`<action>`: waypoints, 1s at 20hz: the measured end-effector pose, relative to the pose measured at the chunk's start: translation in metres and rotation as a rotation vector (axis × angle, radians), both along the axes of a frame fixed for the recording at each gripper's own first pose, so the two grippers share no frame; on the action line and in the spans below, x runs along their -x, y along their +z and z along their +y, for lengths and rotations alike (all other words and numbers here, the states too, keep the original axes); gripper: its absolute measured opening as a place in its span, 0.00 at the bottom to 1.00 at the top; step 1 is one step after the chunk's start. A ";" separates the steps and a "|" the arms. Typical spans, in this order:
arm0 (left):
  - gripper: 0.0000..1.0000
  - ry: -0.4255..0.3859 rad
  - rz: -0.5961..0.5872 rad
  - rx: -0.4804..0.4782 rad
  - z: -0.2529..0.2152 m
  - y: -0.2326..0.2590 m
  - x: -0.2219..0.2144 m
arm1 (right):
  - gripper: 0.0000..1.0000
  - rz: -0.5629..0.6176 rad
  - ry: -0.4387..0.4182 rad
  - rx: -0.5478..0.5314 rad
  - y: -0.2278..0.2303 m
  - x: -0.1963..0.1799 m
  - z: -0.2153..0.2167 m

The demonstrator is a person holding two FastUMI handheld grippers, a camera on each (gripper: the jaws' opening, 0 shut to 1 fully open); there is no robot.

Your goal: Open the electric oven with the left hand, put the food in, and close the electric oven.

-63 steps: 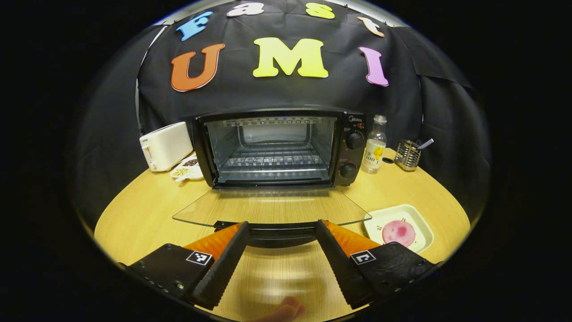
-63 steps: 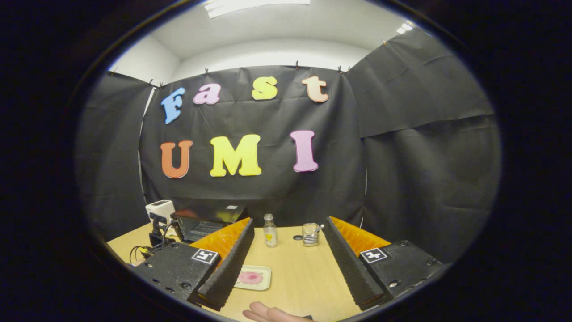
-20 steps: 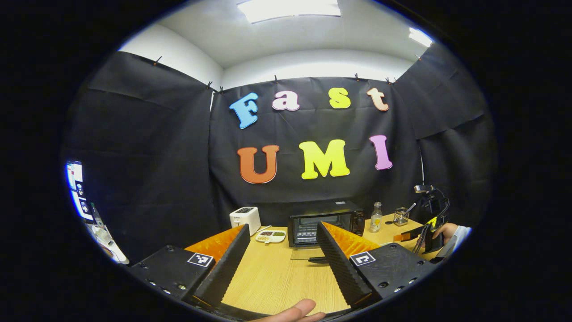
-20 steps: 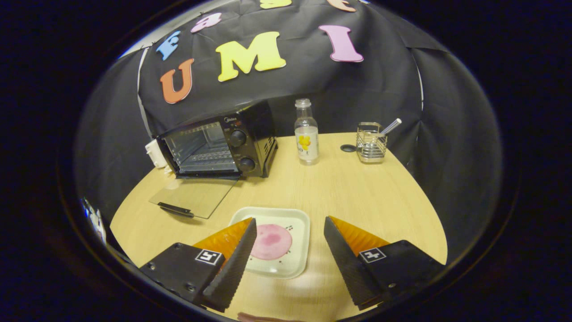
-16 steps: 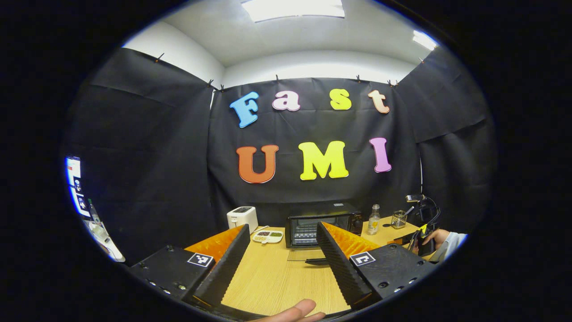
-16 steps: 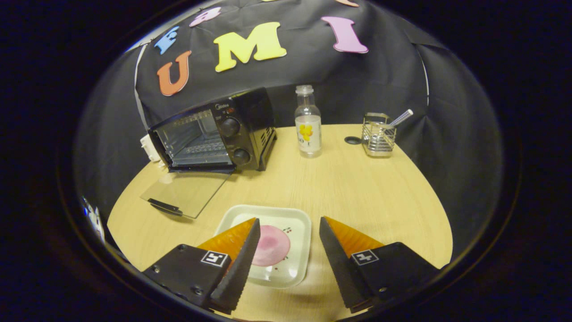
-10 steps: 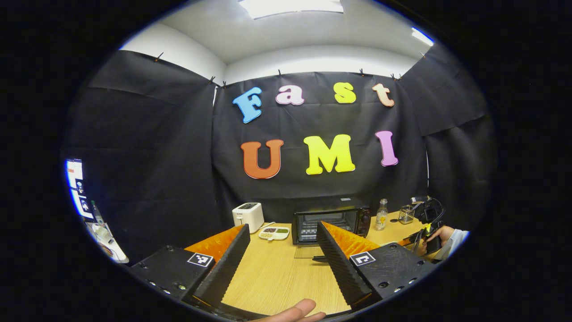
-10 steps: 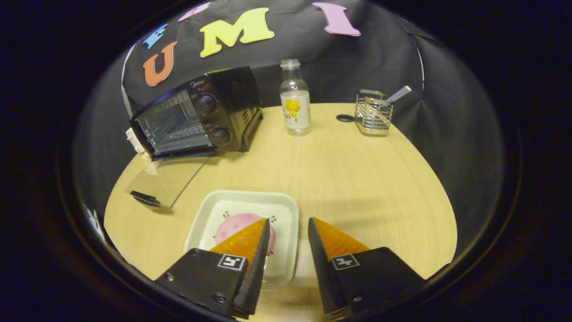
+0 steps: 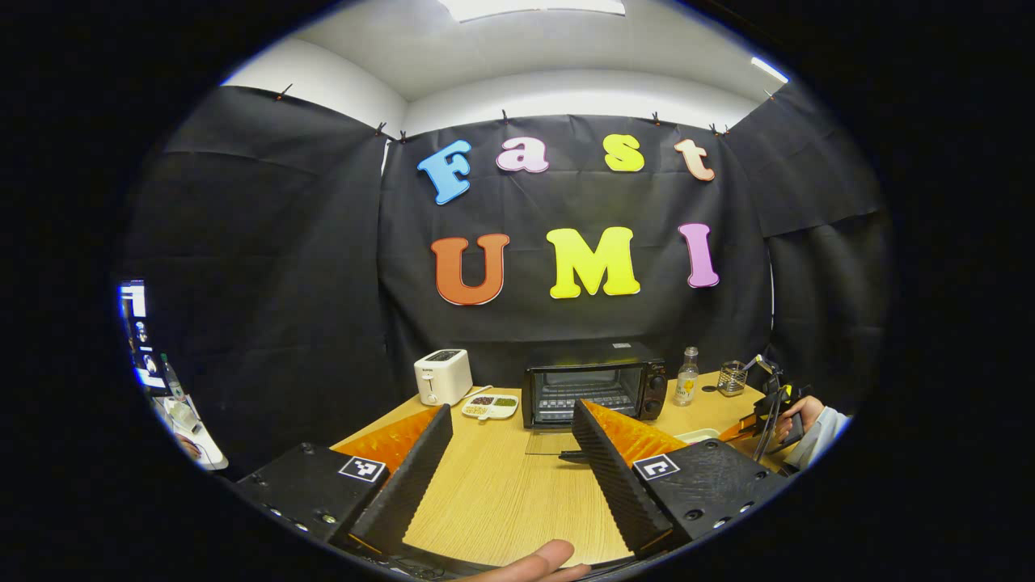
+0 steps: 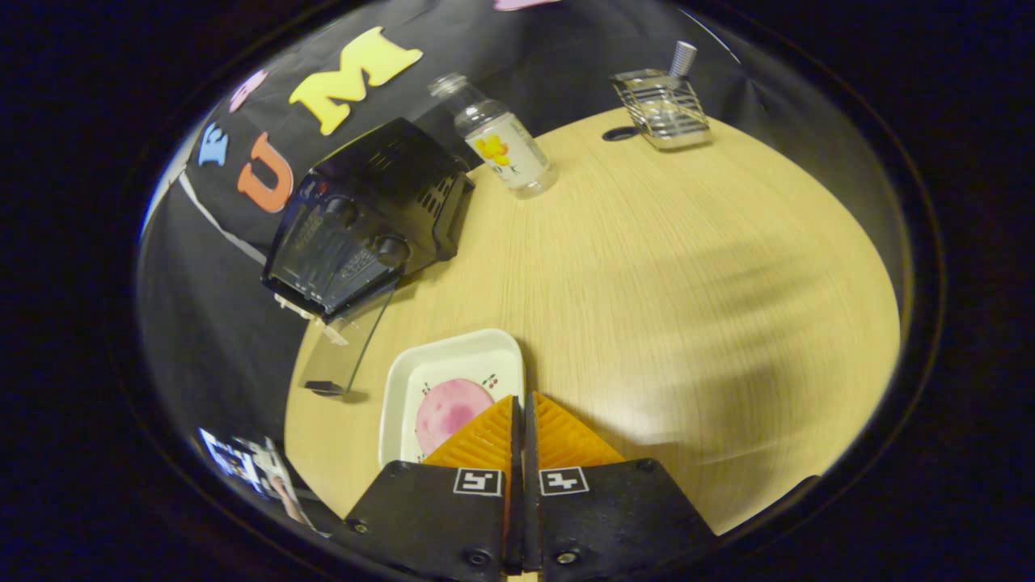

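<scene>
The black electric oven [image 9: 594, 392] stands at the back of the table with its glass door [image 9: 556, 442] folded down flat. My left gripper [image 9: 509, 411] hangs open well in front of it, holding nothing. In the right gripper view the oven [image 10: 364, 218] and its lowered door [image 10: 348, 343] lie up and to the left. A white tray [image 10: 398, 388] carries a round pink piece of food [image 10: 449, 408]. My right gripper [image 10: 523, 398] is shut on the tray's right rim. The right gripper [image 9: 764, 414] and the hand holding it also appear at the far right of the left gripper view.
A white toaster [image 9: 441, 376] and a small snack dish [image 9: 489, 406] stand left of the oven. To the oven's right are a clear bottle [image 10: 501, 145] and a wire holder [image 10: 663, 109]. Bare wooden tabletop [image 10: 687, 267] stretches right of the tray.
My right gripper came down over the tray and its fingers closed on the rim, and its view has tilted. My left gripper drew back from the oven door and stays open.
</scene>
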State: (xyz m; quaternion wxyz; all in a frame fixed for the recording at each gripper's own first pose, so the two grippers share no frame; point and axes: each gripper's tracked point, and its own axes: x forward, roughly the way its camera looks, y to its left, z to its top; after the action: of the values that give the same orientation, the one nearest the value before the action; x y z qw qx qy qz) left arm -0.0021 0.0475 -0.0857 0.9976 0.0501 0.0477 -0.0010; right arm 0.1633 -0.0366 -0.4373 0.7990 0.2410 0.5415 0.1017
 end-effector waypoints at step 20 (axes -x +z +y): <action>0.95 -0.026 -0.041 0.048 0.017 0.003 0.049 | 0.04 -0.109 -0.102 -0.128 0.128 0.040 0.023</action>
State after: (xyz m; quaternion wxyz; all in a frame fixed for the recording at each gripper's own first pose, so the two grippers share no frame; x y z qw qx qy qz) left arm -0.0508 0.0648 -0.0827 0.9992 0.0267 0.0264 -0.0139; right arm 0.1234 -0.0133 -0.3091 0.8143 0.3131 0.4766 0.1083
